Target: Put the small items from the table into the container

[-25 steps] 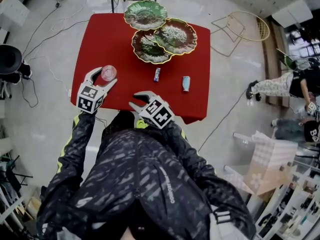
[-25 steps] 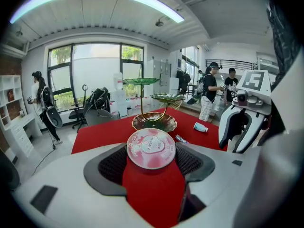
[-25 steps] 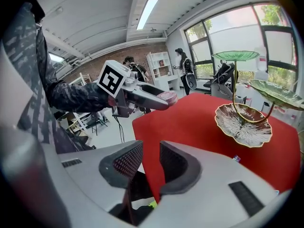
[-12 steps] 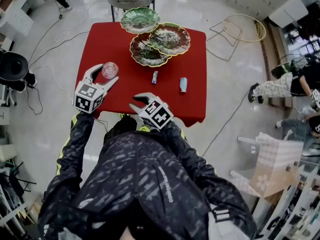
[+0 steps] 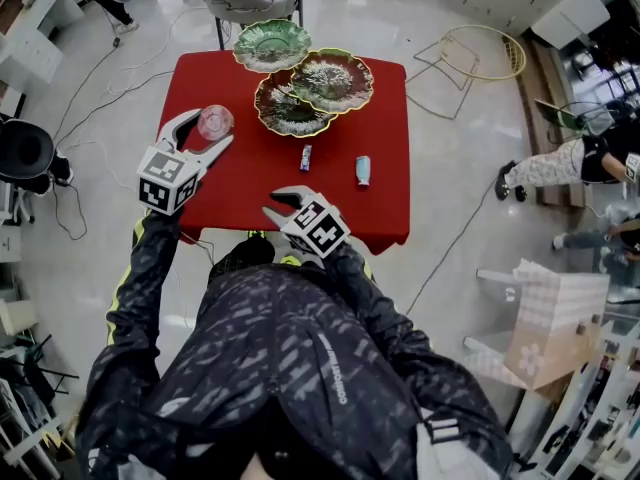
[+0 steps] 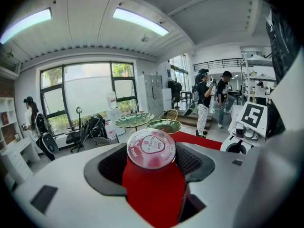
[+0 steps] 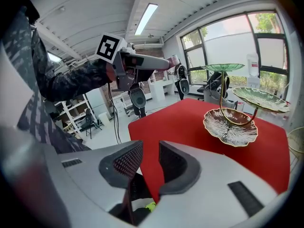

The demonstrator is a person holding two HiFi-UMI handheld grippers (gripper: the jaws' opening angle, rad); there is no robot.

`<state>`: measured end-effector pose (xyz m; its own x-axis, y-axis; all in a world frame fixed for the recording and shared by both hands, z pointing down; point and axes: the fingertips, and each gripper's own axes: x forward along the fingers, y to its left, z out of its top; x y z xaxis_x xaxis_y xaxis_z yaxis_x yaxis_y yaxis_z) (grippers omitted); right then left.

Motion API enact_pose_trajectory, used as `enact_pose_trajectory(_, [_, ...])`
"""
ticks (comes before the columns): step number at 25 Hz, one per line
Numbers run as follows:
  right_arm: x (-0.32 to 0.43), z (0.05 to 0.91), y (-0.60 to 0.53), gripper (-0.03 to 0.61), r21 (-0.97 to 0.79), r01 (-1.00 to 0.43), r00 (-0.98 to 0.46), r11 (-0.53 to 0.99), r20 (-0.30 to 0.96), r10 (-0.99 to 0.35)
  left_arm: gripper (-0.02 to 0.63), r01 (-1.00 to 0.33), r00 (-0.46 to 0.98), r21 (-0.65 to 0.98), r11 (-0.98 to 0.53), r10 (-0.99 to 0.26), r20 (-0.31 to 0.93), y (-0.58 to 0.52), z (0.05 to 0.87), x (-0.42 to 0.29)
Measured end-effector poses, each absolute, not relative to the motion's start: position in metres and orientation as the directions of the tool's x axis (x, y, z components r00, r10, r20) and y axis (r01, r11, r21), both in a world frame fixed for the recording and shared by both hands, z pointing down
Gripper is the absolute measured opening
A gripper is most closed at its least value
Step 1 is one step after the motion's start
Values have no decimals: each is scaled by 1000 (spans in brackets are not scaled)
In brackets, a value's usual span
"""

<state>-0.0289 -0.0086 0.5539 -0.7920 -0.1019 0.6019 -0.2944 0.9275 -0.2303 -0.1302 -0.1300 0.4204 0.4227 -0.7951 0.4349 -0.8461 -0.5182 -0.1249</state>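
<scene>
A small jelly cup with a pink foil lid (image 6: pixel 151 147) sits between the pads of my left gripper (image 6: pixel 151 163), which is shut on it. In the head view this gripper (image 5: pixel 207 129) holds the cup (image 5: pixel 214 123) in the air over the left part of the red table (image 5: pixel 245 173). My right gripper (image 5: pixel 280 201) hovers at the table's front edge; its jaws (image 7: pixel 149 163) stand a narrow gap apart with nothing between them. A tiered stand of leaf-shaped dishes (image 5: pixel 330 80) is at the far side. A small wrapped sweet (image 5: pixel 305 157) and a pale blue packet (image 5: pixel 363 171) lie on the cloth.
The dish stand (image 7: pixel 230 126) rises to the right in the right gripper view, with my left gripper (image 7: pixel 137 63) high on the left. A wire basket frame (image 5: pixel 490 53) lies on the floor right of the table. People stand at the right edge (image 5: pixel 560 163). Cables trail on the left floor.
My left gripper has lifted with the jelly cup off the table and drifted toward the far side. The right gripper has stayed near the front edge.
</scene>
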Motion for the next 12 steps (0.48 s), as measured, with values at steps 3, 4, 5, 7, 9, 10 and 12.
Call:
enact_pose_trajectory(3, [-30,556,-16,104,-237,-319,-786,918,608,-116,324,-832,444,-129,-540,-786,430,-150,413,-131])
enact_pose_trajectory(4, [-29,556,-21,104,-238,-330,-783,913,610,-124,324,-826,454,-127,-550,-782,427,-158,411,-130])
enact_pose_trajectory(5, [-30,556,-26,104,-239,-342,-781,909,611,-133,324,-819,465,-126,-559,-777,425,-166,409,-129])
enact_pose_trajectory(7, [-30,556,-37,104,-241,-364,-776,900,612,-150,324,-805,485,-127,-579,-766,422,-181,405,-128])
enact_pose_trajectory(9, [-30,556,-46,104,-244,-388,-769,889,617,-166,324,-788,504,-132,-601,-753,423,-196,401,-125])
enact_pose_trajectory(10, [-29,556,-51,104,-245,-400,-765,883,620,-175,324,-779,514,-134,-613,-746,425,-204,399,-124])
enact_pose_trajectory(12, [-28,556,-60,104,-247,-424,-759,872,622,-193,324,-762,532,-137,-633,-732,426,-219,396,-122])
